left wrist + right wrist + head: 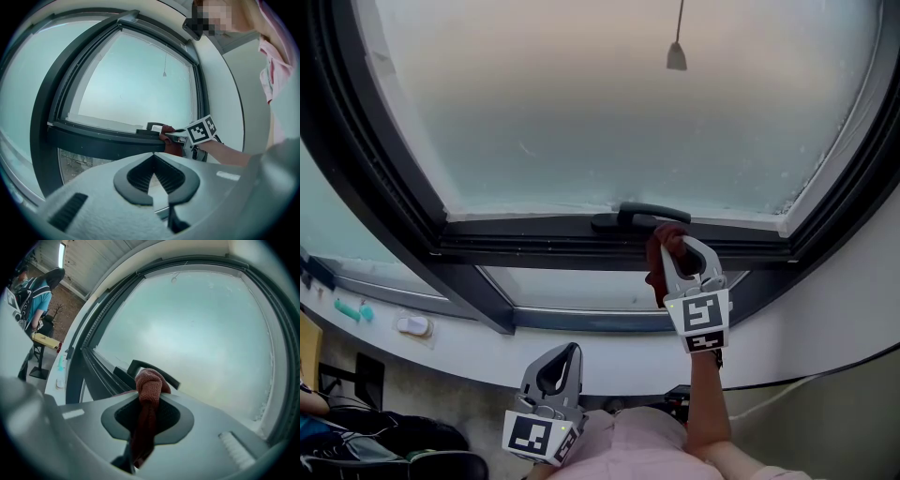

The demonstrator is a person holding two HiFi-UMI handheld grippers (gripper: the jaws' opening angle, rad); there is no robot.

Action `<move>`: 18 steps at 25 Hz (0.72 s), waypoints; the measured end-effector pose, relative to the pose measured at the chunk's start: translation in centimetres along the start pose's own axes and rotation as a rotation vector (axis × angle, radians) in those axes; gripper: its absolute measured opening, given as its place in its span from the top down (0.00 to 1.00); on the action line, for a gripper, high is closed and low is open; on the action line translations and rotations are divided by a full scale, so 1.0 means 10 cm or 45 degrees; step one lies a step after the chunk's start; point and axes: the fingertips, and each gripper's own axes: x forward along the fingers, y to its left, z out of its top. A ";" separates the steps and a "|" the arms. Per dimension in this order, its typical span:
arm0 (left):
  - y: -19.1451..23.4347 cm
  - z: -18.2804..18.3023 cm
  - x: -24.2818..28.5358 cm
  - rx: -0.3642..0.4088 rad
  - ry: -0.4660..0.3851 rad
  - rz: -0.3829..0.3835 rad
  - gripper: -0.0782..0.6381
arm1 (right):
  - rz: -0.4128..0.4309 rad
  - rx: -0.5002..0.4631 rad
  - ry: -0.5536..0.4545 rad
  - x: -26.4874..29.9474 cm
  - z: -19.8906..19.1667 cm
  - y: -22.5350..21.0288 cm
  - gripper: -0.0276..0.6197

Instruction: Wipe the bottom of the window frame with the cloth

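Right gripper, jaws clamped on a bunched red cloth, holds it at the bottom rail of the window frame, just below the window handle. Left gripper hangs well below the handle, jaws together on nothing. Wiping well likely means pressing the wad firmly and sweeping along the rail away from the handle.

My right gripper is up high, forearm stretched forward, jaws clamped on the cloth. My left gripper hangs low, close to my body, jaws pressed together with nothing between them.
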 end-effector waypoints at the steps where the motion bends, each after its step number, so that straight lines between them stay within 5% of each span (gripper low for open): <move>1: -0.01 0.00 0.00 0.000 0.000 -0.002 0.90 | -0.005 0.001 0.002 -0.01 -0.01 -0.02 0.86; 18: -0.09 -0.02 -0.03 0.000 -0.004 -0.004 0.90 | -0.064 0.024 0.026 -0.11 -0.12 -0.24 0.86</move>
